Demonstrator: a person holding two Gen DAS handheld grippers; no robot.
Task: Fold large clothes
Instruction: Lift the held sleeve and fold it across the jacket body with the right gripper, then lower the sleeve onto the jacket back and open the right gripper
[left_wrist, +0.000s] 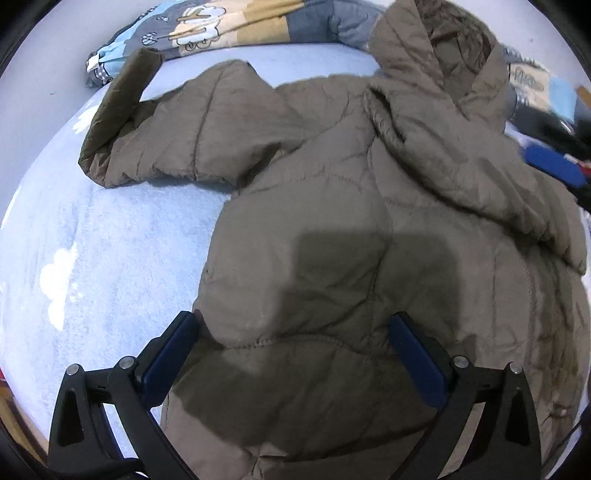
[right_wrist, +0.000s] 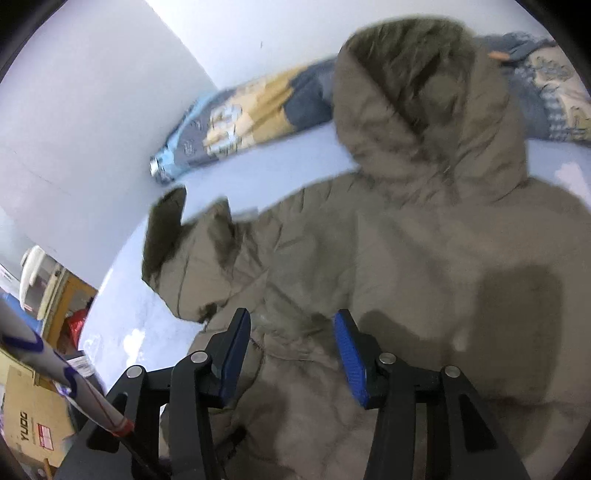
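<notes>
Left gripper (left_wrist: 293, 354) fills the bottom of the left wrist view: jaws spread wide over the jacket (left_wrist: 351, 229), blue pads (left_wrist: 168, 363) clear of the fabric, holding nothing. Right gripper (right_wrist: 291, 356), bottom centre of the right wrist view: jaws about half apart, cloth visible between the pads but no pinch that I can see, so I read it as empty too.

Jacket is an olive-brown quilted puffer, spread on the pale blue bed sheet (left_wrist: 110, 240). It takes up centre and right of the left view. Hood (left_wrist: 436, 74) upper right; one sleeve (left_wrist: 122, 122) runs out to upper left, cuff darker. Patterned quilt (left_wrist: 207, 29) bunched along the top edge.

Step looks like picking a grip for a fold, probably near the hem or side seam. Advice: bite a stitched seam line, not a puffed panel, since the slick shell and loft will likely slip. Take both layers, lift low, and bring the sleeve in first so the bulk lies flat.

Fabric is crinkled, matte, softly padded; sheet is fleecy.
</notes>
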